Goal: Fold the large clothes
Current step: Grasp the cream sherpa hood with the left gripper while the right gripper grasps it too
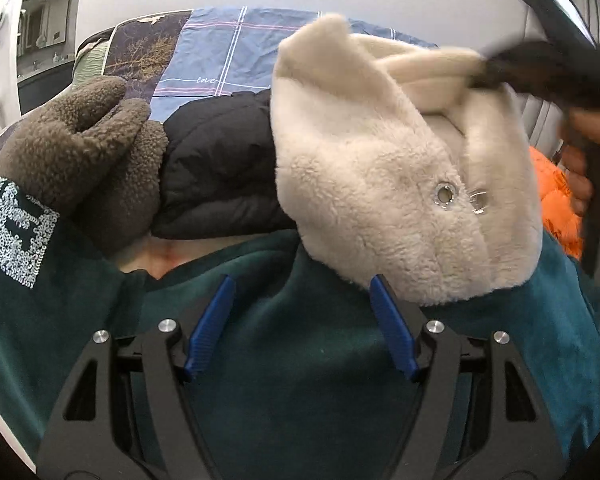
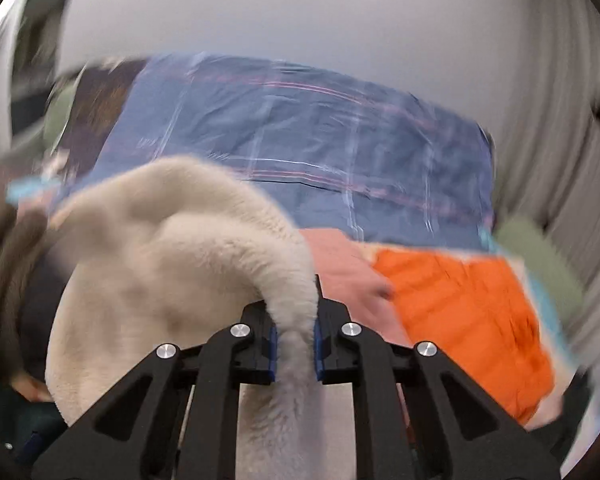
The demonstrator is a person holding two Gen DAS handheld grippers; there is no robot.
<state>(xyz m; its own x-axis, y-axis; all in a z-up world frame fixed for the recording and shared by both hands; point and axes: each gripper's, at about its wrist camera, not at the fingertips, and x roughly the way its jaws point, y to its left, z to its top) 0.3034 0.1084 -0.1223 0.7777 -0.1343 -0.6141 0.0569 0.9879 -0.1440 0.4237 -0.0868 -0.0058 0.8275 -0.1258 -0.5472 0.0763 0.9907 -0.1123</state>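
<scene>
Pale wall behind, and below it a bed heaped with clothes, a blue checked sheet (image 1: 228, 52) spread across the back of it. In front of the sheet, a black padded jacket (image 1: 220, 172), a brown fleece (image 1: 88, 148) to its left, an orange quilted piece (image 2: 472, 320) over at the right edge of the heap. Nearest the left camera, a dark green velvet garment (image 1: 292, 360) lying flat, with a sequinned patch (image 1: 12, 232) at its left. On top of it, the cream fleece coat (image 1: 380, 184), metal snaps showing, one end raised up and to the right. Right hand-held gripper (image 2: 295, 344) clamped narrow on a fold of that coat, fleece squeezed between the blue pads; blurred in both views, so apparently mid-swing. Left hand-held gripper (image 1: 300, 328) spread wide, holding nothing, poised low over the green velvet with its right fingertip (image 1: 380, 284) just at the coat's lower hem. Step in hand, by the look of it: lifting and carrying one edge of the cream coat across to start a fold or spread it out. Next move probably calls for the left side to close on the hem beside it, pinning or lifting that edge so the coat pulls flat rather than bunching. Worth watching: thick pile slipping from a narrow pinch, and the green garment underneath dragging along.
</scene>
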